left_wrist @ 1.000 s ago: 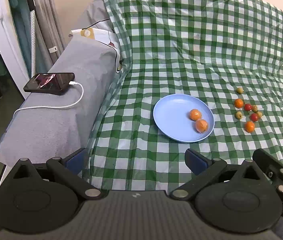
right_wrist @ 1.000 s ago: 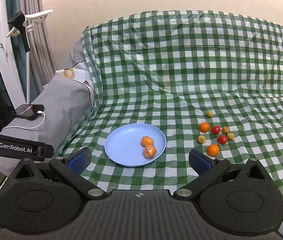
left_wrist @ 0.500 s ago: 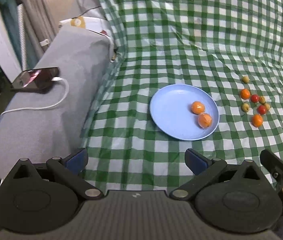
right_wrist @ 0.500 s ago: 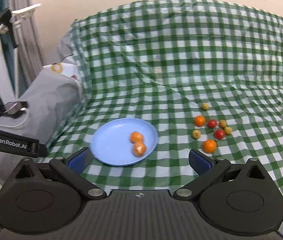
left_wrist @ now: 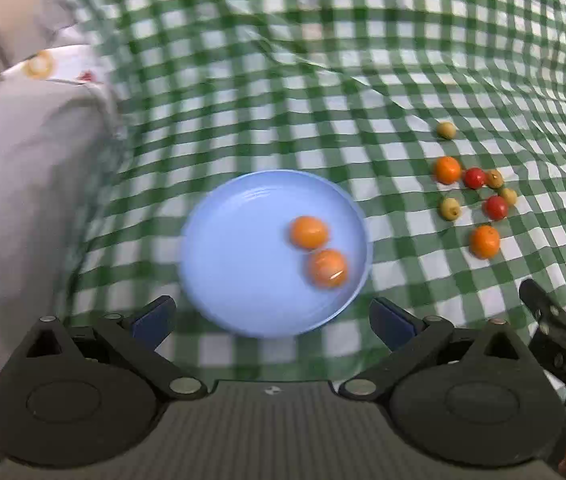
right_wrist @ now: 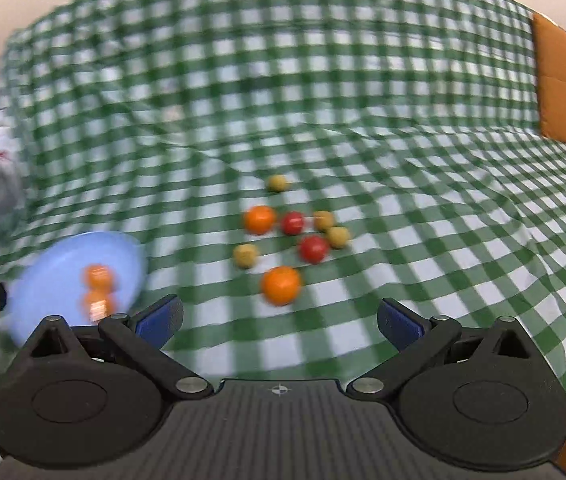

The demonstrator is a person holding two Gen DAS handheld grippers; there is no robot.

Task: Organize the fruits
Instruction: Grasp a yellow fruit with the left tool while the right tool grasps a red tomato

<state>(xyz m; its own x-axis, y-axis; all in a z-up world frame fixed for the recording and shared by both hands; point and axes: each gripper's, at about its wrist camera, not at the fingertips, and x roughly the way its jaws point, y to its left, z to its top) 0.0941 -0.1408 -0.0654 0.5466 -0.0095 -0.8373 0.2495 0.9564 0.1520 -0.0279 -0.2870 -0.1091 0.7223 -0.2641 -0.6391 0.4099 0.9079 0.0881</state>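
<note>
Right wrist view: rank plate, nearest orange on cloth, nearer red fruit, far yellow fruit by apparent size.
1. plate, partly hidden by the gripper
2. nearest orange
3. nearer red fruit
4. far yellow fruit

The last two are close; blur and distance to the camera leave their order unsure.

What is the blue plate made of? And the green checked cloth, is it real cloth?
The plate looks like plastic: one even pale blue, smooth, with a soft sheen and faint ridges, though glazed ceramic cannot be ruled out. The cloth looks like thin plastic or coated sheet rather than woven fabric: it holds sharp creases and shines a little along them. Motion blur leaves both uncertain.
</note>
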